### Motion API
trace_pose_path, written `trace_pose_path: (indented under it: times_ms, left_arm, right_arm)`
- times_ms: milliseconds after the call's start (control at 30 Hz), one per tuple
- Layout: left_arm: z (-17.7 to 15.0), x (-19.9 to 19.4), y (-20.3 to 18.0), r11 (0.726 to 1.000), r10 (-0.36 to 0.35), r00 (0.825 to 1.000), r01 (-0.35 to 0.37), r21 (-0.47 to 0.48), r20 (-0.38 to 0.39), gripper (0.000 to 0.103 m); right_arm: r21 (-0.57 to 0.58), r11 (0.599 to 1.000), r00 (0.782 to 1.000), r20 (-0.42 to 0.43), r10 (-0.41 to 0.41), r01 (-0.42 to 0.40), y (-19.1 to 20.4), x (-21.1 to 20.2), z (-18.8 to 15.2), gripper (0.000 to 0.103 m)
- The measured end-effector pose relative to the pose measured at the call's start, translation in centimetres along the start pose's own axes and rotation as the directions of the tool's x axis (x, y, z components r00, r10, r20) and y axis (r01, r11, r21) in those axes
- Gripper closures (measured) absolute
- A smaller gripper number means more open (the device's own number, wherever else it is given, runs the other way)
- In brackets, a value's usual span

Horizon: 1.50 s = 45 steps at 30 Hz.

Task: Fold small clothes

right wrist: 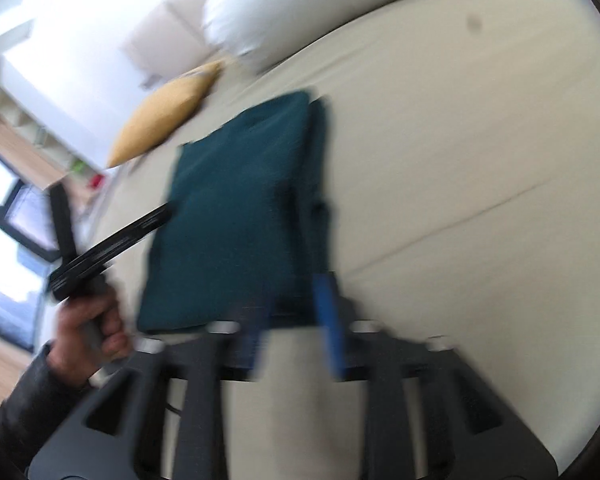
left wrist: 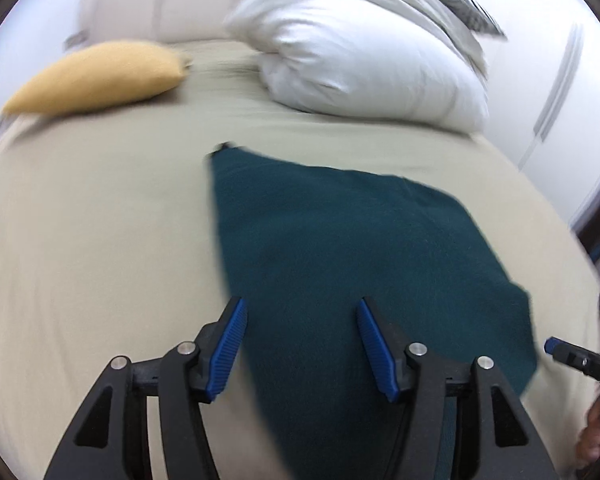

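The bed [left wrist: 100, 220] carries a dark teal garment [left wrist: 340, 240], lying flat near its middle, already folded into a tidy rectangle with a doubled edge showing along one side; perhaps a last fold remains. Both grippers sit at its near edge: left gripper [left wrist: 300, 340] fingers spread, empty; right gripper [right wrist: 296, 320] fingers apart, pinching nothing

Bright, even daylight in both wrist views; strong fisheye curvature.

Left view: mild blur, white pillow [left wrist: 364, 60] nearly blown out, dark vignette in the corners. Right view: heavy motion smear (gripper fingers streaked, edges doubled), window [right wrist: 4, 200] at left glaring white, teal cloth [right wrist: 236, 216] soft-edged. Shadows faint on the beige sheet [right wrist: 460, 160].
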<state>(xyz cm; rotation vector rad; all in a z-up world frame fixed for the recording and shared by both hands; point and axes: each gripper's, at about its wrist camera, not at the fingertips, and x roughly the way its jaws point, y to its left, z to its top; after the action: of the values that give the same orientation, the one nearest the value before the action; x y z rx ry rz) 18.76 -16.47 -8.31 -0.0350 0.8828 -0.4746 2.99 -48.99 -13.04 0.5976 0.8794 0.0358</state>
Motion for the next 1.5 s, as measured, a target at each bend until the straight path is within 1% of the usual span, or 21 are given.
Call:
trace_pose_path:
  times_ms: [100, 167, 233, 300, 400, 467, 500, 567, 667, 733, 767, 800, 833, 900, 1033, 1133, 1200, 1267, 1333, 1400, 1500]
  left_arm:
    - [-0.7, -1.9, 1.4, 0.998, 0.03, 0.999, -0.029, -0.059, 0.027, 0.037]
    - [-0.5, -2.4, 1.9, 0.995, 0.02, 1.0, -0.018, -0.1, 0.019, 0.037]
    - [0.2, -3.7, 1.3, 0.996, 0.024, 0.998, -0.018, -0.084, 0.066, 0.037]
    - [1.1, -4.2, -0.2, 0.999, 0.006, 0.996, -0.003, -0.032, 0.088, 0.037]
    - [1.6, -2.1, -2.5, 0.999, -0.014, 1.0, 0.014, 0.038, 0.011, 0.036]
    - [0.8, 0.8, -3.3, 0.998, 0.015, 0.997, -0.01, 0.069, -0.077, 0.036]
    - [0.2, 1.8, -3.2, 0.997, 0.019, 0.994, -0.011, 0.071, -0.105, 0.035]
    - [-0.6, 2.2, -3.3, 0.995, 0.029, 0.998, -0.024, 0.096, -0.052, 0.031]
    - [-0.6, 2.2, -3.2, 0.995, 0.018, 0.998, -0.013, 0.1, -0.053, 0.031]
    - [-0.1, 1.1, -2.3, 0.999, -0.003, 0.999, 0.005, 0.048, -0.044, 0.032]
    - [0.0, 0.1, -1.5, 1.0, -0.002, 1.0, 0.002, 0.009, -0.016, 0.032]
    - [0.2, -1.0, -0.6, 1.0, 0.004, 1.0, -0.003, -0.027, 0.026, 0.03]
    - [0.2, -1.4, 0.2, 0.999, 0.011, 0.999, -0.008, -0.053, 0.047, 0.028]
    - [0.7, -1.3, 2.0, 0.992, 0.011, 0.999, -0.006, -0.122, 0.04, 0.017]
    - [0.6, 0.1, 3.5, 0.977, -0.058, 0.997, 0.047, -0.206, -0.05, 0.017]
    - [0.4, 1.3, 3.8, 0.959, -0.138, 0.985, 0.108, -0.262, -0.1, 0.017]
    - [0.3, 2.8, 4.2, 0.938, -0.196, 0.971, 0.144, -0.316, -0.138, 0.015]
    - [0.6, 3.8, 4.2, 0.936, -0.207, 0.966, 0.151, -0.317, -0.153, 0.014]
    - [1.1, 4.2, 4.0, 0.939, -0.197, 0.965, 0.136, -0.317, -0.17, 0.016]
    - [1.5, 4.5, 3.1, 0.946, -0.204, 0.96, 0.142, -0.292, -0.192, 0.037]
    - [1.6, 4.0, 1.8, 0.971, -0.137, 0.969, 0.091, -0.221, -0.203, 0.044]
  right_arm:
    - [0.022, 0.999, 0.995, 0.085, 0.042, -0.044, -0.5, -2.1, 1.0, 0.038]
    - [0.047, 0.998, 0.996, 0.08, 0.046, -0.049, -0.6, -1.9, 1.8, 0.038]
    - [0.065, 0.994, 0.995, 0.059, 0.082, -0.085, -0.1, -1.1, 2.9, 0.036]
    - [0.022, 0.991, 0.99, 0.052, 0.131, -0.132, 1.5, -0.6, 3.7, 0.036]
    - [-0.042, 0.977, 0.978, -0.011, 0.207, -0.208, 4.3, 1.7, 5.1, 0.036]
    - [-0.005, 0.985, 0.984, -0.043, 0.174, -0.174, 4.2, 3.9, 5.9, 0.036]
    - [0.026, 0.987, 0.986, -0.058, 0.158, -0.157, 3.6, 5.1, 6.1, 0.038]
    - [0.063, 0.984, 0.983, -0.066, 0.174, -0.169, 1.8, 6.7, 6.1, 0.046]
    - [0.101, 0.97, 0.973, -0.045, 0.227, -0.222, -0.3, 6.5, 5.8, 0.059]
    - [0.111, 0.972, 0.977, -0.031, 0.212, -0.208, -1.2, 5.5, 5.7, 0.061]
    - [0.118, 0.977, 0.983, -0.018, 0.183, -0.179, -1.5, 5.1, 5.8, 0.052]
    - [0.135, 0.988, 0.997, 0.007, 0.073, -0.074, -2.2, 4.0, 6.0, 0.047]
    - [0.145, 0.988, 0.998, 0.024, 0.059, -0.062, -2.7, 3.4, 6.2, 0.047]
    - [0.179, 0.977, 0.993, 0.025, 0.113, -0.115, -3.9, 3.0, 6.6, 0.047]
    - [0.151, 0.98, 0.988, -0.073, 0.139, -0.126, -3.3, 4.7, 7.0, 0.045]
    - [0.176, 0.972, 0.974, -0.137, 0.181, -0.156, -3.2, 7.6, 7.3, 0.045]
    - [0.223, 0.957, 0.968, -0.126, 0.216, -0.184, -3.9, 8.7, 7.9, 0.045]
    - [0.248, 0.947, 0.964, -0.117, 0.238, -0.204, -3.9, 9.9, 8.6, 0.045]
    - [0.209, 0.964, 0.964, -0.17, 0.204, -0.167, -3.0, 11.5, 9.5, 0.054]
    - [0.15, 0.981, 0.965, -0.214, 0.153, -0.123, -2.0, 12.6, 10.1, 0.07]
    - [0.062, 0.997, 0.972, -0.228, 0.06, -0.047, -0.4, 13.1, 10.9, 0.082]
